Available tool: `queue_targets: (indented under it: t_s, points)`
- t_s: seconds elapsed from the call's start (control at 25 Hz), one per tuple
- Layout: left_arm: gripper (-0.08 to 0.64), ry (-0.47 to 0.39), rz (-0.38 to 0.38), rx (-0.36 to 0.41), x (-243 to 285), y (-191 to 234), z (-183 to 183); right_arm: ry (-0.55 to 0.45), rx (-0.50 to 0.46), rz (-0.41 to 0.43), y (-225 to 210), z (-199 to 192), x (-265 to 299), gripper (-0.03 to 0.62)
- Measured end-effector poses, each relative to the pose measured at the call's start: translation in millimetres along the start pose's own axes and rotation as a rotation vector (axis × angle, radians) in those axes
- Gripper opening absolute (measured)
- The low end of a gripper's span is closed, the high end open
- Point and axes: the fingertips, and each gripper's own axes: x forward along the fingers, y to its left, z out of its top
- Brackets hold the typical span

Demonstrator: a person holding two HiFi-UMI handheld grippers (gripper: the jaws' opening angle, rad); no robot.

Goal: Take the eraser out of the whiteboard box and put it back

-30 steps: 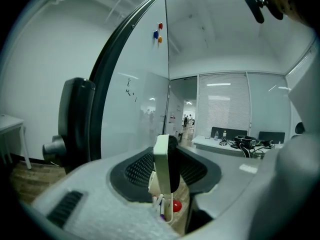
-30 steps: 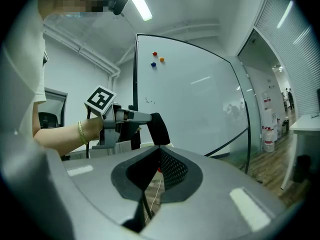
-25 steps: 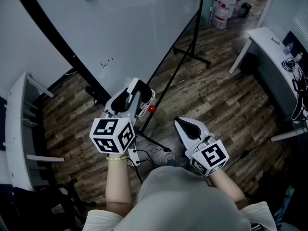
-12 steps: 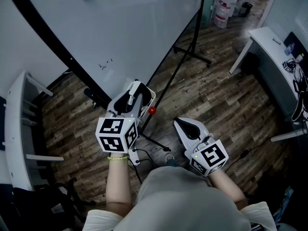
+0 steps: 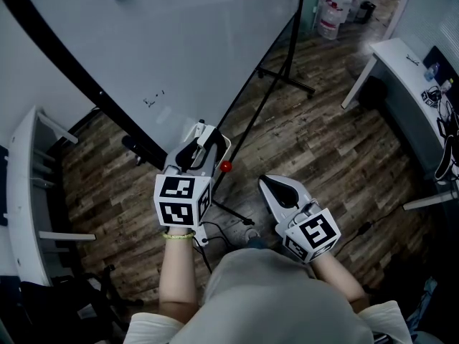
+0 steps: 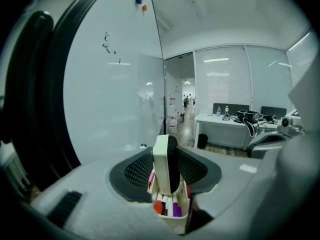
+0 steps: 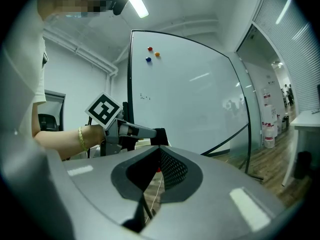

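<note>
Wood floor [image 5: 323,142], big whiteboard [image 5: 179,41]. The left tool [image 5: 203,131] is clamped on the eraser [image 6: 161,159], which stands upright over the whiteboard box [image 6: 172,223] and perhaps touches its markers [image 6: 170,207]. Best lowered straight, then released. The right tool [image 7: 159,166] is closed and empty.

The left gripper [image 6: 167,154] has its jaws closed on the eraser [image 6: 161,169], with both dark pads against its sides. The eraser stands upright, white back toward 9 o'clock, black felt toward 3 o'clock. The whiteboard box [image 6: 176,224] sits at 6 o'clock of the eraser and holds markers [image 6: 167,207] with red, white and purple ends. The whiteboard [image 6: 115,99] fills 9 to 12 o'clock, with three magnets [image 6: 141,0] near 12. A desk [image 6: 225,120] stands at 3 o'clock.
</note>
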Motion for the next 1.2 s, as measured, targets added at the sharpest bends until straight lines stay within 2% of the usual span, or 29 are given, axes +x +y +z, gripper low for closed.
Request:
queue_targets:
  t_s: [0.4,0.72,0.92,1.2]
  points:
    - [0.158,0.046,0.023,0.077,5.9,-3.4,-7.8,0.0,0.001,-0.001,-2.6,-0.6,1.3,0.005]
    - [0.169,0.037,0.024,0.056,6.8,-4.1,-7.3,-0.002,0.001,-0.002,-3.6,-0.7,1.1,0.005]
    - [0.224,0.028,0.028,0.049,4.8,-1.2,-5.2,-0.004,0.003,0.001,-0.8,0.5,0.1,0.005]
    - [0.224,0.004,0.036,0.041,-0.8,2.0,-0.1,-0.007,-0.003,-0.001,0.9,1.2,-1.3,0.005]
